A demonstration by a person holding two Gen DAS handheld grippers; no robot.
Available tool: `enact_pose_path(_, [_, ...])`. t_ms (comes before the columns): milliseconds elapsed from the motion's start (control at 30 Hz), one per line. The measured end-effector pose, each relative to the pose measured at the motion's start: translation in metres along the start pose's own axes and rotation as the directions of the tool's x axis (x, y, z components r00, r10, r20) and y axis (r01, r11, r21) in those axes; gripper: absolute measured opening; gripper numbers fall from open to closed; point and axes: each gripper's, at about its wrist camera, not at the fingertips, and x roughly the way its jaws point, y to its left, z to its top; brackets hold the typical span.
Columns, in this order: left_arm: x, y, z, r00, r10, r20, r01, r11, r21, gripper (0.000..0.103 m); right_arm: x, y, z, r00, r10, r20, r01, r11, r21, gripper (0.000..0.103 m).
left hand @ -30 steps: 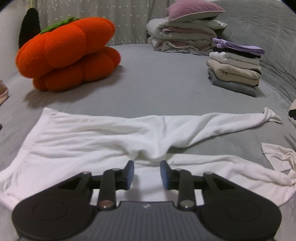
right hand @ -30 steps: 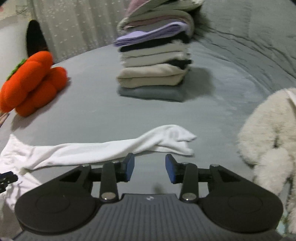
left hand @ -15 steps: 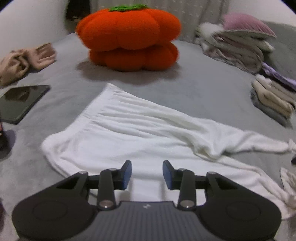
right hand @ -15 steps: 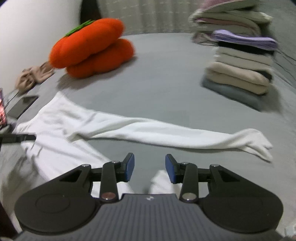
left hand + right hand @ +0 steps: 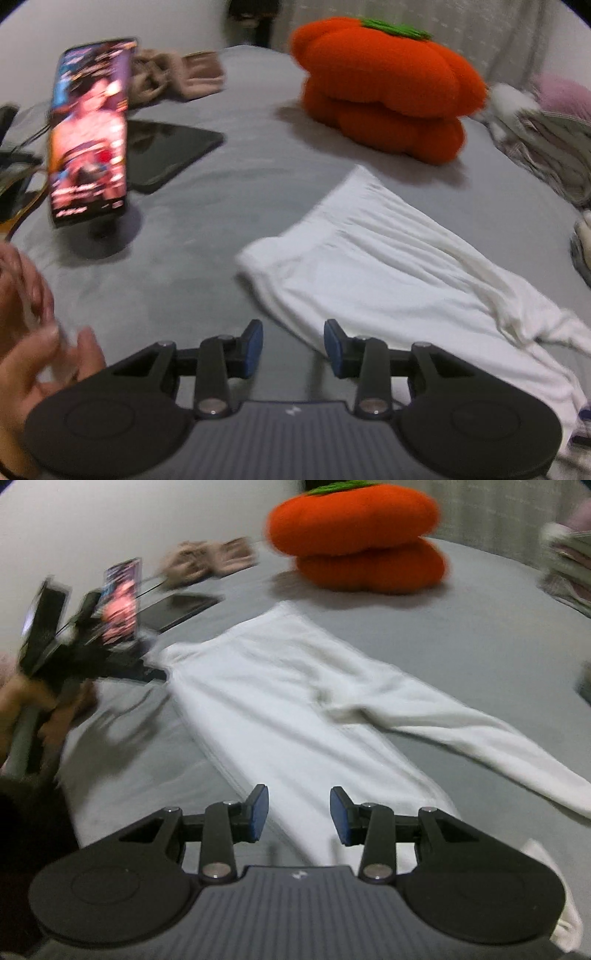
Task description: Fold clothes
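White trousers point(image 5: 388, 269) lie spread flat on the grey bed point(image 5: 207, 229), waistband toward the left. My left gripper point(image 5: 293, 345) hovers open at the near waistband corner, with only the bed and the cloth's edge showing between its blue pads. In the right wrist view the trousers point(image 5: 280, 686) stretch from the waistband out to two legs on the right. My right gripper point(image 5: 299, 814) stands open just above the near leg, nothing pinched. The left gripper point(image 5: 147, 672) appears there as a dark blur by the waistband corner, held by a hand.
An orange pumpkin cushion point(image 5: 384, 88) sits behind the trousers. A phone with a lit screen point(image 5: 88, 129) stands upright at the left beside a dark tablet point(image 5: 170, 151) and a beige cloth point(image 5: 173, 77). Folded clothes point(image 5: 554, 147) lie at the right. A hand point(image 5: 33, 343) shows at the lower left.
Both grippers have swung left along the trousers, from the legs toward the waistband. The phone and tablet came into view and the folded stack slid off to the right. Both stayed open.
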Motion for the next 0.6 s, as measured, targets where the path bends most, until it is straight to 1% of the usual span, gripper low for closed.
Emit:
enact_pose_path(167, [0.011, 0.021, 0.005, 1.0, -0.028, 0.004, 0.029, 0.99, -0.136, 0.031, 0.023, 0.03, -0.002, 0.998, 0.059, -0.033, -0.062, 0.995, -0.084, 0.037])
enact_pose_path(300, [0.023, 0.027, 0.008, 0.999, -0.046, 0.009, 0.047, 0.974, -0.22, 0.026, 0.035, 0.039, -0.003, 0.997, 0.063, -0.054, -0.069, 0.991, -0.117, 0.036])
enact_pose_path(367, [0.027, 0.027, 0.009, 0.999, -0.05, 0.022, 0.053, 0.972, -0.23, 0.024, 0.04, 0.042, -0.003, 0.997, 0.048, -0.057, -0.055, 0.989, -0.136, 0.034])
enact_pose_path(433, [0.029, 0.025, 0.011, 0.998, -0.047, 0.037, 0.055, 0.971, -0.231, 0.022, 0.045, 0.044, -0.003, 0.998, 0.022, -0.053, -0.03, 0.987, -0.16, 0.034])
enact_pose_path(600, [0.032, 0.022, 0.01, 0.998, -0.024, 0.051, 0.034, 0.976, -0.217, 0.019, 0.054, 0.048, -0.005, 0.998, -0.054, -0.023, 0.047, 0.972, -0.228, 0.033])
